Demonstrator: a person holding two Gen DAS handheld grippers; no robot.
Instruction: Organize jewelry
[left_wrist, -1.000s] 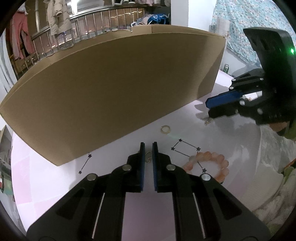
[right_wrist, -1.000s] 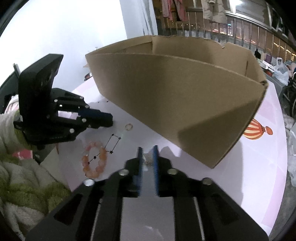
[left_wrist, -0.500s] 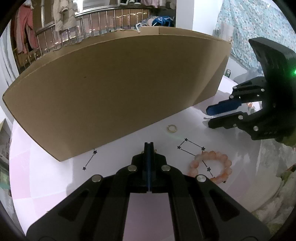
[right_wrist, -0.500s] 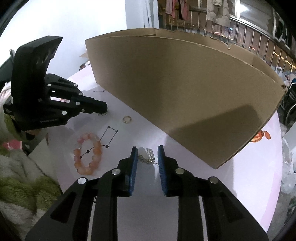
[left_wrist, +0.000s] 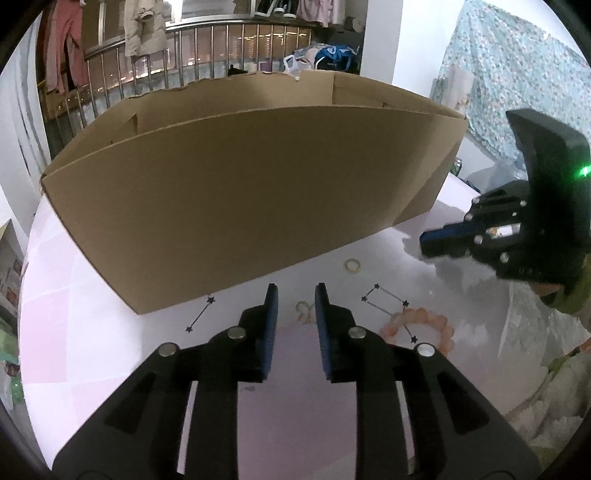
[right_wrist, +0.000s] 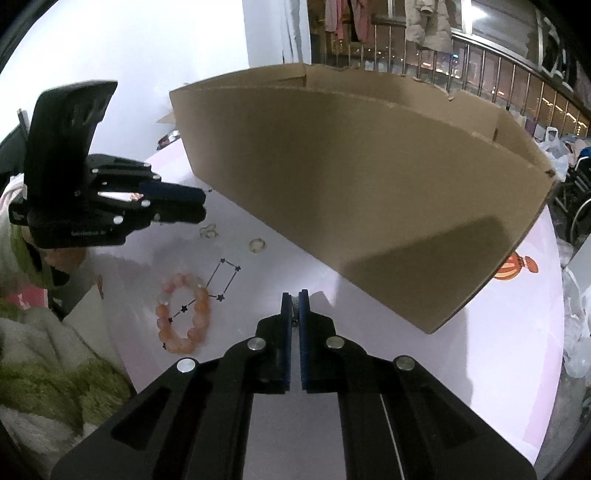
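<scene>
Jewelry lies scattered on the pink surface (right_wrist: 424, 369) before the cardboard box (right_wrist: 369, 177): bead bracelet (right_wrist: 183, 314), ring (right_wrist: 257, 244). Right tool (right_wrist: 294, 295) is pinching a small chain, seemingly for boxing; left tool (left_wrist: 294, 291) is spread above an earring (left_wrist: 303, 309).

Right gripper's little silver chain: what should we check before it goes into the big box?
1. Right gripper pinching the silver chain: ok, jaws almost closed with the chain between them.
2. Chain lifted off the table: cannot tell.
3. Cardboard box open on top: ok.
4. Left gripper out of the way: ok, it is open over the small earring, well apart from the right one.
5. Ring and bead bracelet not caught in the grip: ok, both lie apart on the table.
</scene>
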